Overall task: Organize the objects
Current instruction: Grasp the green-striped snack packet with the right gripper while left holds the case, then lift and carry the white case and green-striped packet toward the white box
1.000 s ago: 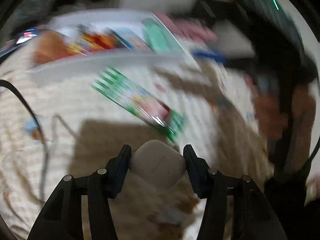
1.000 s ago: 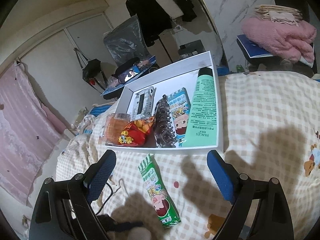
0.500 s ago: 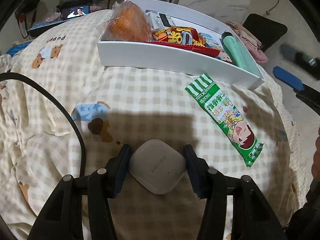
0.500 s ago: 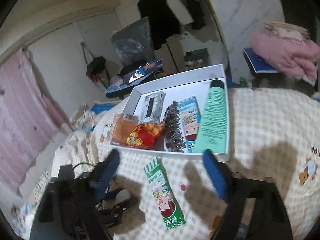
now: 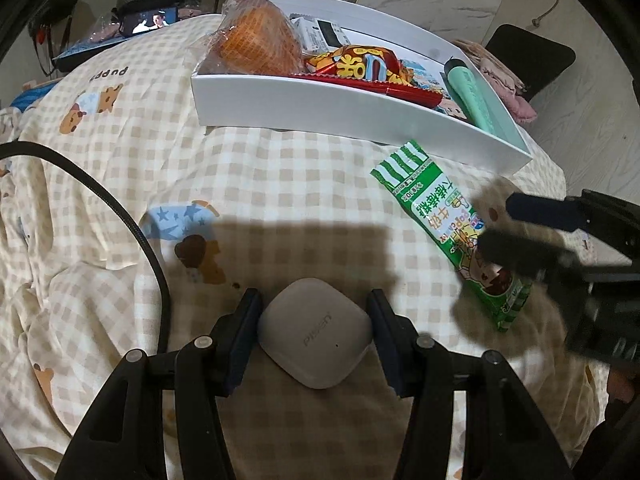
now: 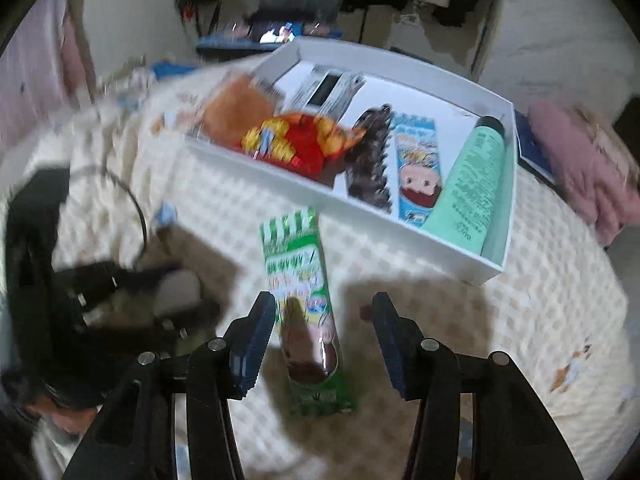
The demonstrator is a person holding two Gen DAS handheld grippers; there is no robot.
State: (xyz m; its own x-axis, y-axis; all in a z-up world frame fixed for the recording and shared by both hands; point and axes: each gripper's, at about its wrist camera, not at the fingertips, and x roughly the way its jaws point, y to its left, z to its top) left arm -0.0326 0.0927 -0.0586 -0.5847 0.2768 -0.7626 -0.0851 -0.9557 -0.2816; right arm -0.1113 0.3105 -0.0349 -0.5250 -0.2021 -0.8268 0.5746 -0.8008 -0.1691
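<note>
My left gripper is shut on a pale grey rounded-square case, which rests on the checked bedspread. To its right a long green snack packet lies flat just in front of the white box. My right gripper hangs over the packet's lower half. In the right wrist view the green packet runs up between the closing jaws of the right gripper. The left pad is close to it and a gap shows at the right pad. The blurred left gripper with the case is at the left.
The white box holds an orange net bag, a red snack bag, a dark hair clip, a blue packet and a mint tube. A black cable curves across the bedspread at left. A pink blanket lies beyond the bed.
The right gripper came down and rolled over the green packet, and its jaws narrowed around it. The left gripper swung and sank with the case, then held still.
</note>
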